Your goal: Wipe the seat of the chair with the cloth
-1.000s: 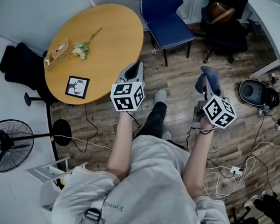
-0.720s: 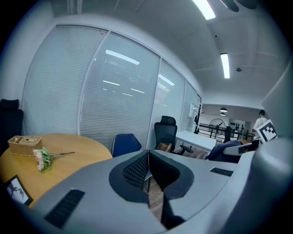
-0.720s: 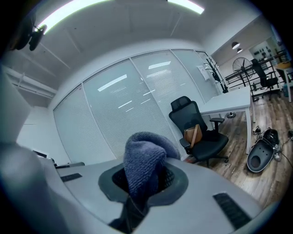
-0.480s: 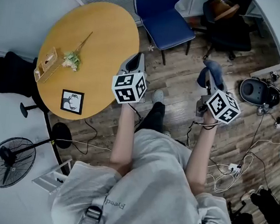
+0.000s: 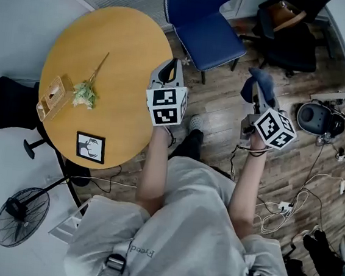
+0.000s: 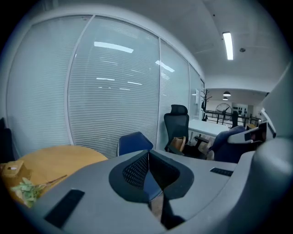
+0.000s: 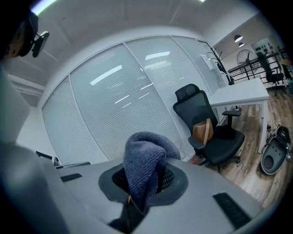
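A blue chair (image 5: 204, 26) stands on the wood floor ahead of me, its seat bare; it also shows behind the jaws as the blue chair (image 6: 133, 141) in the left gripper view. My right gripper (image 5: 255, 88) is shut on a blue-grey cloth (image 5: 258, 83), which bunches up from between the jaws as the cloth (image 7: 145, 165) in the right gripper view. My left gripper (image 5: 168, 70) is shut with nothing in it, held level beside the round table's edge. Both grippers hang short of the chair.
A round wooden table (image 5: 132, 50) at my left carries a flower sprig (image 5: 84, 92), a small wooden box (image 5: 51, 97) and a framed picture (image 5: 90, 147). A black office chair (image 5: 290, 36) with a tan bag (image 7: 203, 131) stands right of the blue one. Cables (image 5: 288, 208) and a fan (image 5: 20, 216) lie on the floor.
The view has swung, so the table and chair sit further along in the frame. Both grippers have moved a little forward toward the blue chair, the cloth still held.
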